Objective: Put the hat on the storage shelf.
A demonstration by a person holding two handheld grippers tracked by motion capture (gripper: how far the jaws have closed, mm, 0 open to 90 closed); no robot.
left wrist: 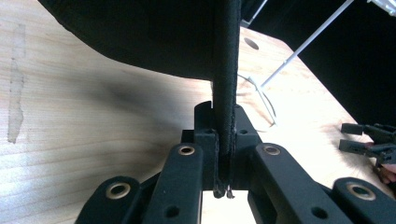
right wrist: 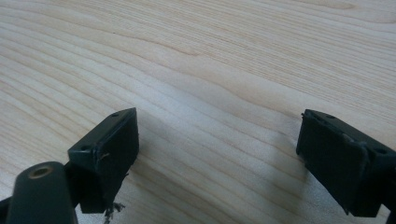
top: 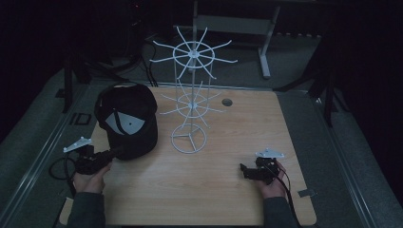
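Note:
A black cap (top: 127, 119) with a white inner label hangs tilted over the left part of the wooden table (top: 228, 142), its underside facing up. My left gripper (top: 113, 153) is shut on the cap's lower edge. In the left gripper view the black fabric edge (left wrist: 225, 84) runs straight down between the closed jaws, and the cap body (left wrist: 140, 32) looms above the wood. A white wire rack (top: 191, 95) with radiating hooks stands at the table's middle. My right gripper (top: 243, 171) rests low at the right, open over bare wood (right wrist: 210, 70), nothing between its fingers.
The rack's round wire base (top: 189, 138) sits just right of the cap. A small round hole (top: 226, 102) marks the table's far side. Dark floor, stand legs and cables surround the table. The right gripper (left wrist: 369, 142) also appears far right in the left gripper view.

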